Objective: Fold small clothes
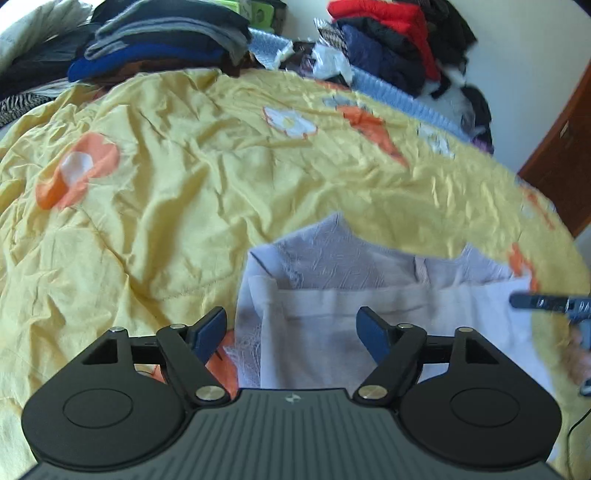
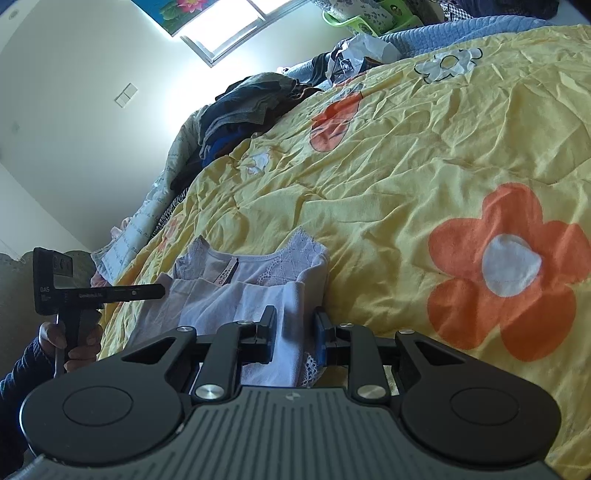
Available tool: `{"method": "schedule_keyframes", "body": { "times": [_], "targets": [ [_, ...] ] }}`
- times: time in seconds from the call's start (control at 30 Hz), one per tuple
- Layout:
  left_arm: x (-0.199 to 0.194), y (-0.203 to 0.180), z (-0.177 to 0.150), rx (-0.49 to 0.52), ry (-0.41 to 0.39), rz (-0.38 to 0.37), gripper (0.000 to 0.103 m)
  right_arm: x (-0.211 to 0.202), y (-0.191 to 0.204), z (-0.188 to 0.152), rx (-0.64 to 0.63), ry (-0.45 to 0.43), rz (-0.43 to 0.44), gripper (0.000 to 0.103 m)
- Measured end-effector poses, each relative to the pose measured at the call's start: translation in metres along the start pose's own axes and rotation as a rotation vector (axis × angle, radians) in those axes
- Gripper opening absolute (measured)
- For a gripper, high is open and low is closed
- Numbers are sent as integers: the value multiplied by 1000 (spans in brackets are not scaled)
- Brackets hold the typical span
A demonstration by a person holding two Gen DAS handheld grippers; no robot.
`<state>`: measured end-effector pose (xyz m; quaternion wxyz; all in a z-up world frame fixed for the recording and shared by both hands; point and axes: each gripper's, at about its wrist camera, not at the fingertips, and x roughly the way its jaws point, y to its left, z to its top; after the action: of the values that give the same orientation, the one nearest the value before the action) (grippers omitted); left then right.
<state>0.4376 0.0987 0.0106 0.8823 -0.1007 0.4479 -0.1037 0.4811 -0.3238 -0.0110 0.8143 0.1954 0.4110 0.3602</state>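
Plainly the fold was partway through: a small pale lilac top (image 2: 258,291) with lace shoulders lay on the yellow flowered quilt (image 2: 424,155), its lower half already turned up over the body so that the hem ran straight across just below the neckline, while the sides were not yet brought in, so by my reckoning at least one more fold remained before it could join the stacks. The left gripper (image 1: 291,328) hung over the garment's left edge with its blue-padded jaws standing well apart and nothing between them; the cloth lay flat beneath and ahead of it, free of the pads. The right gripper (image 2: 293,332) was a different matter: its jaws were drawn close together and pinched on a raised ridge of the top's right edge, the white fabric and a bit of lace trim bunched up between the pads. In the right wrist view the left tool showed at the far side of the garment, gripped by a hand (image 2: 74,339) in a dark sleeve. Folded piles of dark and blue clothes (image 1: 162,40) and a heap with a red piece (image 1: 388,22) sat at the far end of the bed, well apart from the work.
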Motion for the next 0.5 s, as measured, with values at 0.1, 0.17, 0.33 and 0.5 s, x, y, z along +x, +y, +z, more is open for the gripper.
{"method": "schedule_keyframes", "body": {
  "times": [0.1, 0.17, 0.33, 0.5],
  "targets": [
    [0, -1, -1, 14, -3, 37, 37, 1, 0, -1, -1, -3, -2, 14],
    [-1, 4, 1, -11, 0, 12, 24, 0, 0, 0, -4, -6, -5, 12],
    [-4, 3, -1, 13, -18, 35, 7, -1, 2, 1, -9, -25, -2, 10],
    [-16, -2, 2, 22, -53, 19, 6, -7, 8, 4, -19, -49, 10, 10]
  ]
}}
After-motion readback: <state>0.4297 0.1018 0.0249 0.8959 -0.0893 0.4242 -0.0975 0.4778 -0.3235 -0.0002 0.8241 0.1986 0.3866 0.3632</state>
